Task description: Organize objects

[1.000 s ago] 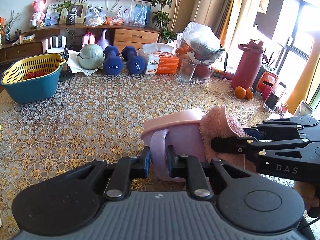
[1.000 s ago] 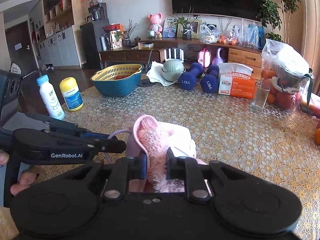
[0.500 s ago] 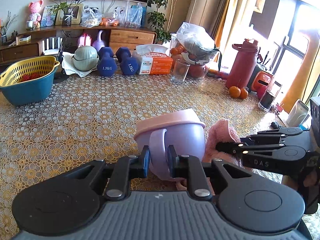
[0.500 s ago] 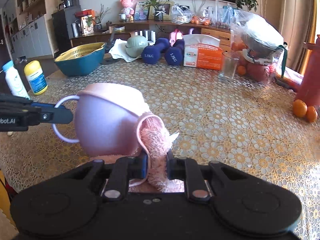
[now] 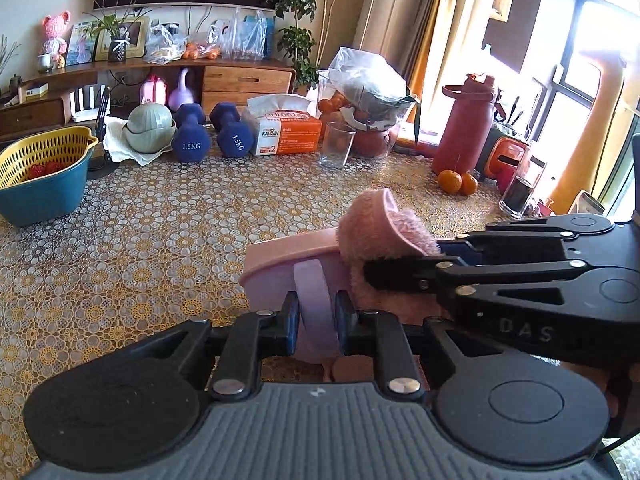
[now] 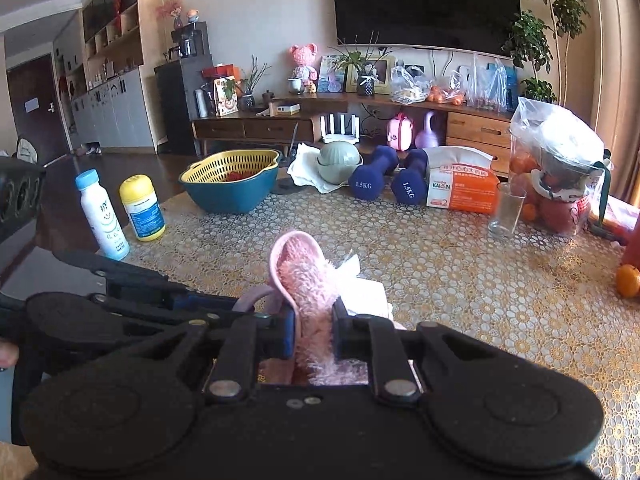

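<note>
Left gripper (image 5: 316, 322) is clamped on the lilac handle (image 5: 312, 296) of the mug (image 5: 280, 276), jaws narrow with the handle strap pinched between them; the mug has a pink rim (image 5: 288, 250) tilted up toward the right. Right gripper (image 6: 314, 330) is clamped on a fluffy pink cloth (image 6: 308, 284), jaws narrow with pile bulging out above and below the pads. In the left wrist view the right gripper (image 5: 368, 270) comes in from the right with its tip against the mug's side, and the cloth (image 5: 376, 228) drapes over the mug rim, touching it. In the right wrist view the left gripper (image 6: 236, 308) enters from the left, its tip at the handle loop (image 6: 256, 296) just left of the cloth; a white tag or paper (image 6: 364, 288) sits just right of the cloth. Mug and cloth are held over the lace-patterned tablecloth (image 5: 140, 232); can't tell if the mug bottom touches it. Relative to the mug: the blue basin with yellow strainer (image 5: 40, 176) is far left at the table edge, two blue 1.5KG dumbbells (image 5: 208, 134) and a tissue box (image 5: 286, 130) are well behind, the empty glass (image 5: 337, 145) is behind and slightly right, and two oranges (image 5: 457, 182) and a red flask (image 5: 464, 124) are back right. Two bottles (image 6: 120, 212), white and yellow, stand to its left in the right wrist view.
</note>
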The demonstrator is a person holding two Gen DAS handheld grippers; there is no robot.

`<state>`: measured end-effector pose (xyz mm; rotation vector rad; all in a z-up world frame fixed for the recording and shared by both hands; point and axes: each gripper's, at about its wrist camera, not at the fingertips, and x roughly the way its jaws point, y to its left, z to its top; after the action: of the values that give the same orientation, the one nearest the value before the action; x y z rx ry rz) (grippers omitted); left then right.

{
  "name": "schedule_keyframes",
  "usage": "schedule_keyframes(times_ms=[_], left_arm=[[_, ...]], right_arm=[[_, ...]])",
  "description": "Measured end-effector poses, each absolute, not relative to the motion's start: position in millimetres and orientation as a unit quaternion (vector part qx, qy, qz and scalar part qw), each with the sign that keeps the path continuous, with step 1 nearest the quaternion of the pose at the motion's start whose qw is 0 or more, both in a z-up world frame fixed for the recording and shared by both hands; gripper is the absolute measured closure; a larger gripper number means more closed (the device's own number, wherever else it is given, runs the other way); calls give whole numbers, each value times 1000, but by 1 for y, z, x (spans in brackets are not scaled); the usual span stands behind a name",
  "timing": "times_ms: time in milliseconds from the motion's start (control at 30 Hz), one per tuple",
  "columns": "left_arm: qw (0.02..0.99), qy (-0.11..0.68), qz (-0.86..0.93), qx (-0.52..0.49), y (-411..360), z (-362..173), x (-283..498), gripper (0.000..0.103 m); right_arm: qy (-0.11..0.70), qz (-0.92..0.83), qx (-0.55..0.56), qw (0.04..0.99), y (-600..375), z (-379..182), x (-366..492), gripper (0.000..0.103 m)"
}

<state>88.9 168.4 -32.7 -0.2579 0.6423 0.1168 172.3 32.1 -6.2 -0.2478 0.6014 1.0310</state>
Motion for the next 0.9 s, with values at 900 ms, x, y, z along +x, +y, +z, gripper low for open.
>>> schedule_keyframes(times_ms=[900], left_arm=[[939, 315, 45, -128, 158, -31, 88, 84]], right_arm=[[340, 422, -101, 834, -5, -38, 204, 87]])
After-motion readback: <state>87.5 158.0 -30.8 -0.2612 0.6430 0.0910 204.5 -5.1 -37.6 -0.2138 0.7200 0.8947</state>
